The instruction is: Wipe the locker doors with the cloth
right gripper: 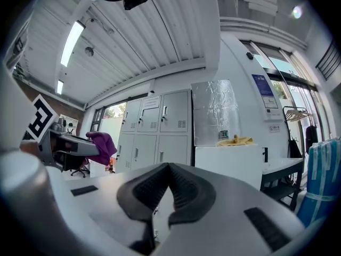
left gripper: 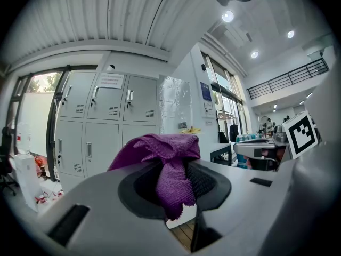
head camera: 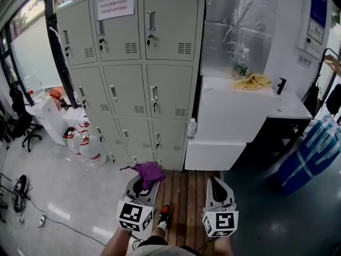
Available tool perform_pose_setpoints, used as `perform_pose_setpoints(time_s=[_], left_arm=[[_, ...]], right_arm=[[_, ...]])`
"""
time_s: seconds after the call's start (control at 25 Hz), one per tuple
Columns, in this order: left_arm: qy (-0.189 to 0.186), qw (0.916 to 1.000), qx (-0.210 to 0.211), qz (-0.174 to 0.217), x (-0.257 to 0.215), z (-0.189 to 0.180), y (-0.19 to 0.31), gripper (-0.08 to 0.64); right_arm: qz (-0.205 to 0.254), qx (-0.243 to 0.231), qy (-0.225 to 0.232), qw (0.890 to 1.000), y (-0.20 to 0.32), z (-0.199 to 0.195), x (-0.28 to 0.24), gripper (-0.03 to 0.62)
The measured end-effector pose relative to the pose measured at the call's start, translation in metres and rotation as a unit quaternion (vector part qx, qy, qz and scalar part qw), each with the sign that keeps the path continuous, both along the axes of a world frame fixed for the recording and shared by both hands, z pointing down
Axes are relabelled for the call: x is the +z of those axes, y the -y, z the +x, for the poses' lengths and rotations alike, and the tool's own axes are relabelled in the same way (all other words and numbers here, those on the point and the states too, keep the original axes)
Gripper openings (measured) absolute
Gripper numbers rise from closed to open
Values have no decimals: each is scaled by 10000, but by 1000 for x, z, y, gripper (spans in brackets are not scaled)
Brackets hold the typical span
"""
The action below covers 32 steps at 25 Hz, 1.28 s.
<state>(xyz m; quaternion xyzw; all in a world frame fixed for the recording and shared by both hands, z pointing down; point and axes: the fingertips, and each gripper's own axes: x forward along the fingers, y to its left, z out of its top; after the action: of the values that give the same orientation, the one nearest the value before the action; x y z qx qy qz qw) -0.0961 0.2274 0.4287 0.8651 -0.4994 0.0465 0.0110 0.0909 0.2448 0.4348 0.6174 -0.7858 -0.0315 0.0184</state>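
1. The locker doors (head camera: 128, 73) stood at about 11 o'clock from the person, well apart from both claws. Nothing touched them, so I judged the wiping not yet begun.
2. The left claw (head camera: 141, 186) was clamped on the purple cloth (head camera: 149, 172), which bunched out beyond the jaw tips towards 12 o'clock. In the left gripper view a tail of it hung down against the ribbed pads (left gripper: 205, 180).
3. To do this step well, the bunched end should probably reach a door first, pressed so that fabric meets the metal and not the bare jaw tips. Overlapping strokes down each panel would likely serve best. They would need to ease round the handles (head camera: 151, 21) and the keys hanging from them, which could snag the weave.
4. The right claw (head camera: 217, 184) hung at 3 o'clock of the left one, its jaws closed together on nothing. It could steady a door if one swung, but that was only my guess.
5. Off at 1 o'clock a white worktop (head camera: 224, 87) carried a yellow rag (head camera: 253, 81) and a bottle (head camera: 242, 64), both clear of the path.
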Motion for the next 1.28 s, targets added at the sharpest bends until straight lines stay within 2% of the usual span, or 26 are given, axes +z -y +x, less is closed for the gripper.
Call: perform_pose_setpoints(time_s=[0.4,0.56,1.0,1.28], left_arm=[[-45,9997,217,-104,-11,-13,172,112],[-67,9992,395,-73,-16,-12,228,112],[-176,9969,766,23,-32,9,324,112],[-132,9956,916,174,-49,47,368,112]], right_arm=[[-21,96,4,10000,172,-19,-20,15],[-28,202,27,9998,223,-25,-23,17],[81,518,-110,9986,308,-12,-36,17],[205,553,-121,9982,347,10,-45,15]])
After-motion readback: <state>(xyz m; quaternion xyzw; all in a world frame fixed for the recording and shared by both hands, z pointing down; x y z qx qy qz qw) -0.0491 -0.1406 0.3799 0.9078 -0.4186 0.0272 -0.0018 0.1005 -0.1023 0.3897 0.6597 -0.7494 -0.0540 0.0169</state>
